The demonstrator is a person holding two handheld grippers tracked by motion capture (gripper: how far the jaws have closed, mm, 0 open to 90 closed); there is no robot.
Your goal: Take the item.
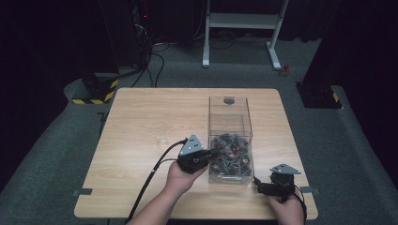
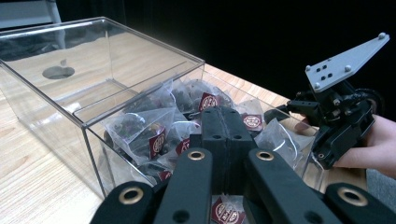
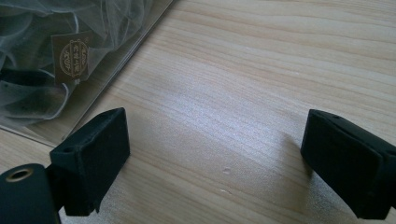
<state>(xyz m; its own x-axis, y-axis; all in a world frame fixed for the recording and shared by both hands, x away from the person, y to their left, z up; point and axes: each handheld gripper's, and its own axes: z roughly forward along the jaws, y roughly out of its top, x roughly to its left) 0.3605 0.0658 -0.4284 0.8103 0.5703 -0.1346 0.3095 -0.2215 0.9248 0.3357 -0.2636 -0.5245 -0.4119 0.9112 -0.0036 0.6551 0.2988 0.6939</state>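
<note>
The left claw [image 2: 223, 122], clenched on nothing, reaches over the sachets [image 2: 154, 135] in the clear box [image 1: 230, 140] mid-table [image 1: 141, 122], while the right claw [image 3: 217, 161] gapes beside the box's near corner

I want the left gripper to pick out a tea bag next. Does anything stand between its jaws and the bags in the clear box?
Nothing visible does. The left gripper, jaws pressed together, hangs over the open near section of the clear box, with the tea bags directly beneath. The box's lid covers only the far section.
</note>
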